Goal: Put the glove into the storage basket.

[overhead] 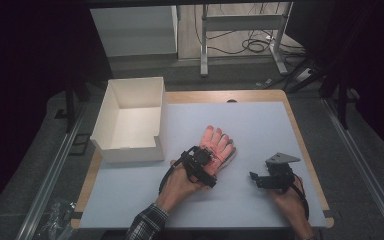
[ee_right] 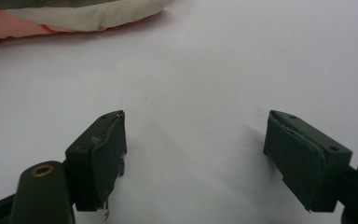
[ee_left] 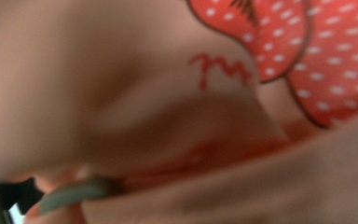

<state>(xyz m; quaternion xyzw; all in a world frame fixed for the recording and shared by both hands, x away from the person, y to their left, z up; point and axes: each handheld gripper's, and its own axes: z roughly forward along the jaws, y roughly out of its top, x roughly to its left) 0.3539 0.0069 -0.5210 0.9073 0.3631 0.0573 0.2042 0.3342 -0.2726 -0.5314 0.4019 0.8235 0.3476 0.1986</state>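
Lying mid-mat point(overhead: 260, 130), the pink glove point(overhead: 217, 144) runs long-ways from the near cuff to fingers pointing away, tilted slightly right. The left gripper point(overhead: 207, 159) sits right on its cuff end; can't tell its jaws. The right gripper point(overhead: 256, 178) rests nearby, jaws wide apart.

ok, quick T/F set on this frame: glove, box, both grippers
1. The white box sits at the table's left, open and empty. True.
2. The glove lies inside the box. False: it lies on the white mat, to the right of the box.
3. The right gripper has its jaws apart with nothing between them. True.
4. The right gripper is touching the glove. False: it is over bare mat, apart from the glove.
5. The left gripper is at the glove's cuff end. True; its own view is a blurred close-up of fabric, so its jaw state cannot be told.
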